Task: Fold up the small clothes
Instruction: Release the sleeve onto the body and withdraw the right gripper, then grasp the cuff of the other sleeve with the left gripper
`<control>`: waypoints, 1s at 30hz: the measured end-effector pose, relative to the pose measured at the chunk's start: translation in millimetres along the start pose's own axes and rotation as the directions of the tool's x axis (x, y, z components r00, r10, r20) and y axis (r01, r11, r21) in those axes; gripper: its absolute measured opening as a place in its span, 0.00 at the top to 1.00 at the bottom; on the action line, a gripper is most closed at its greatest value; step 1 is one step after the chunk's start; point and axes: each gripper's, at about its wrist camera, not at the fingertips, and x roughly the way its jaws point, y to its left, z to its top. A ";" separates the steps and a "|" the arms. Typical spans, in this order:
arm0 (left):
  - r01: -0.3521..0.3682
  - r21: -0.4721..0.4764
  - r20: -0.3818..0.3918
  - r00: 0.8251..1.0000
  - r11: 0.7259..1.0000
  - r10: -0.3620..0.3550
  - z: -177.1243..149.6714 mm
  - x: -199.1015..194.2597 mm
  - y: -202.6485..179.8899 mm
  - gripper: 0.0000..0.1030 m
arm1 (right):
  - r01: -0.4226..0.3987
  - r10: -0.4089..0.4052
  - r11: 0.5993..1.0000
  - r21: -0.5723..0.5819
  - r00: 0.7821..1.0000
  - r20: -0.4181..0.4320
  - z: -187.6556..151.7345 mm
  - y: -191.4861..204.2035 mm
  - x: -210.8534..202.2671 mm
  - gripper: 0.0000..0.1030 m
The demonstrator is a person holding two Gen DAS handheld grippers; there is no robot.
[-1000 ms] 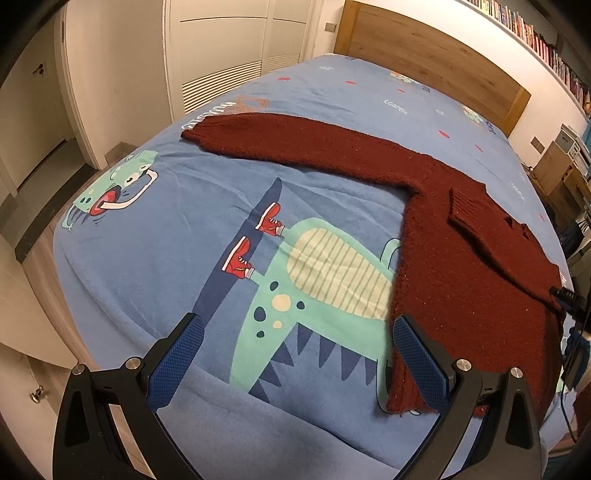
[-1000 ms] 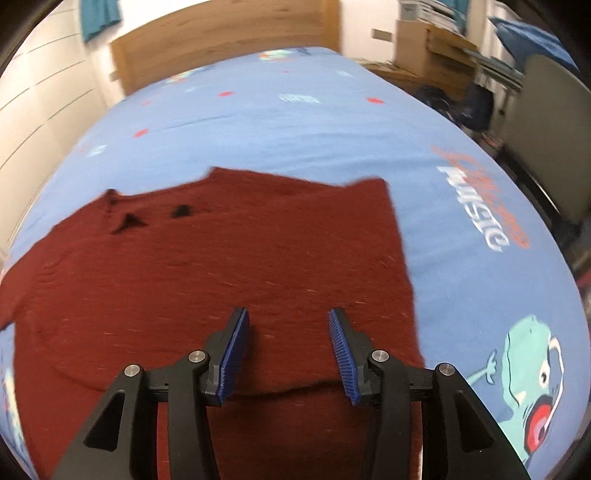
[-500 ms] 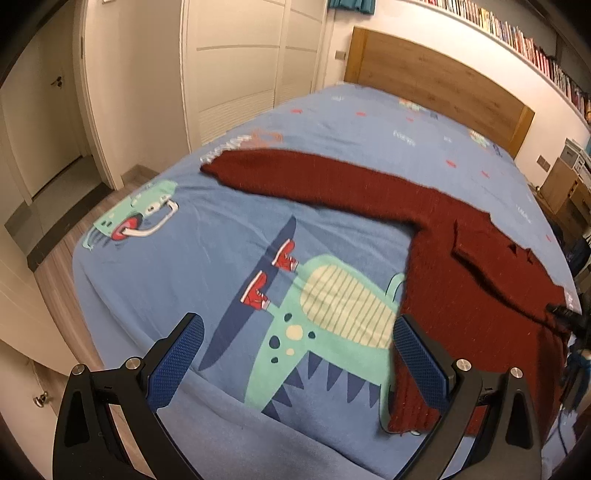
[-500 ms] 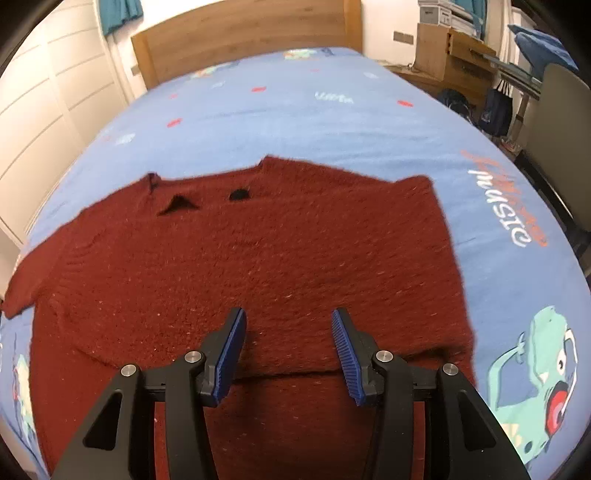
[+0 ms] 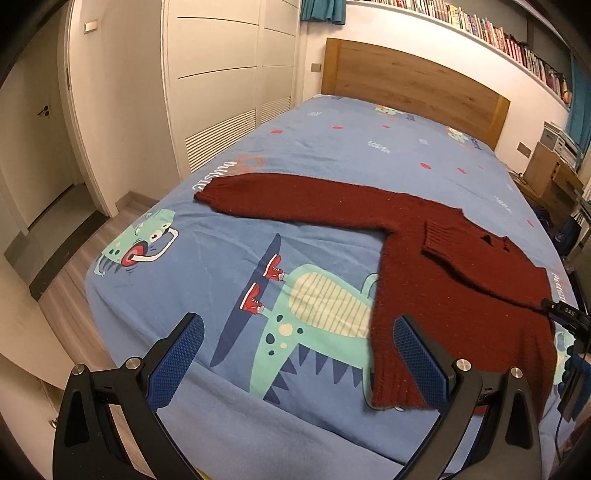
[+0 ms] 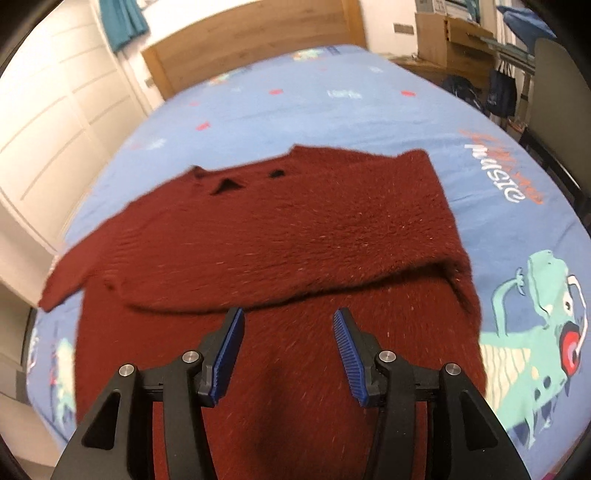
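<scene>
since the dark red knit sweater (image 5: 454,280) lies flat on the bed with one sleeve (image 6: 280,258) already folded across its chest and the other sleeve (image 5: 295,199) stretched out straight toward 10 o'clock in the left view, the fold looks roughly half done. sweater body sits at 3 o'clock in the left view and fills the centre of the right view.

left gripper (image 5: 297,354): fingers spread wide, empty, above the bedsheet just short of the hem (image 5: 391,387). right gripper (image 6: 286,341): fingers parted, empty, over the lower body of the sweater; cannot tell whether it touches the knit.

risks, as judgement: the knit looks thick and loose, so a pinch may take only the top layer and drag the folded sleeve out of place. the long sleeve may sag or twist when lifted by the cuff (image 5: 208,194) alone. the soft bedsheet (image 5: 207,258) may bunch and get pinched with the fabric.

surface: blue sheet printed with a dinosaur cartoon (image 5: 314,314), over a mattress near its foot edge. room: wooden headboard (image 5: 410,85) at 12 o'clock, white wardrobe doors (image 5: 218,85) at 10 o'clock, bookshelf (image 5: 491,33) high at 1 o'clock, wood floor (image 5: 81,258) at 9 o'clock. right view is motion-blurred.
</scene>
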 end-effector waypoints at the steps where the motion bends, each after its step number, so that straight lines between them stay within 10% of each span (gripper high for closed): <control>1: 0.007 0.001 -0.001 1.000 1.000 -0.007 -0.3 -2.4 -0.4 0.02 | -0.013 0.013 1.000 -0.003 1.000 0.017 -4.1 2.7 -11.9 0.49; 14: 0.047 -0.089 -0.008 0.999 0.995 -0.047 0.9 -12.1 22.3 0.02 | -0.067 0.075 0.994 -0.090 0.994 0.084 -44.3 29.6 -86.1 0.48; 30: 0.073 -0.316 -0.039 0.995 0.946 -0.089 59.5 95.6 126.3 0.02 | -0.002 0.010 0.993 -0.118 0.998 0.063 -58.0 41.6 -84.3 0.47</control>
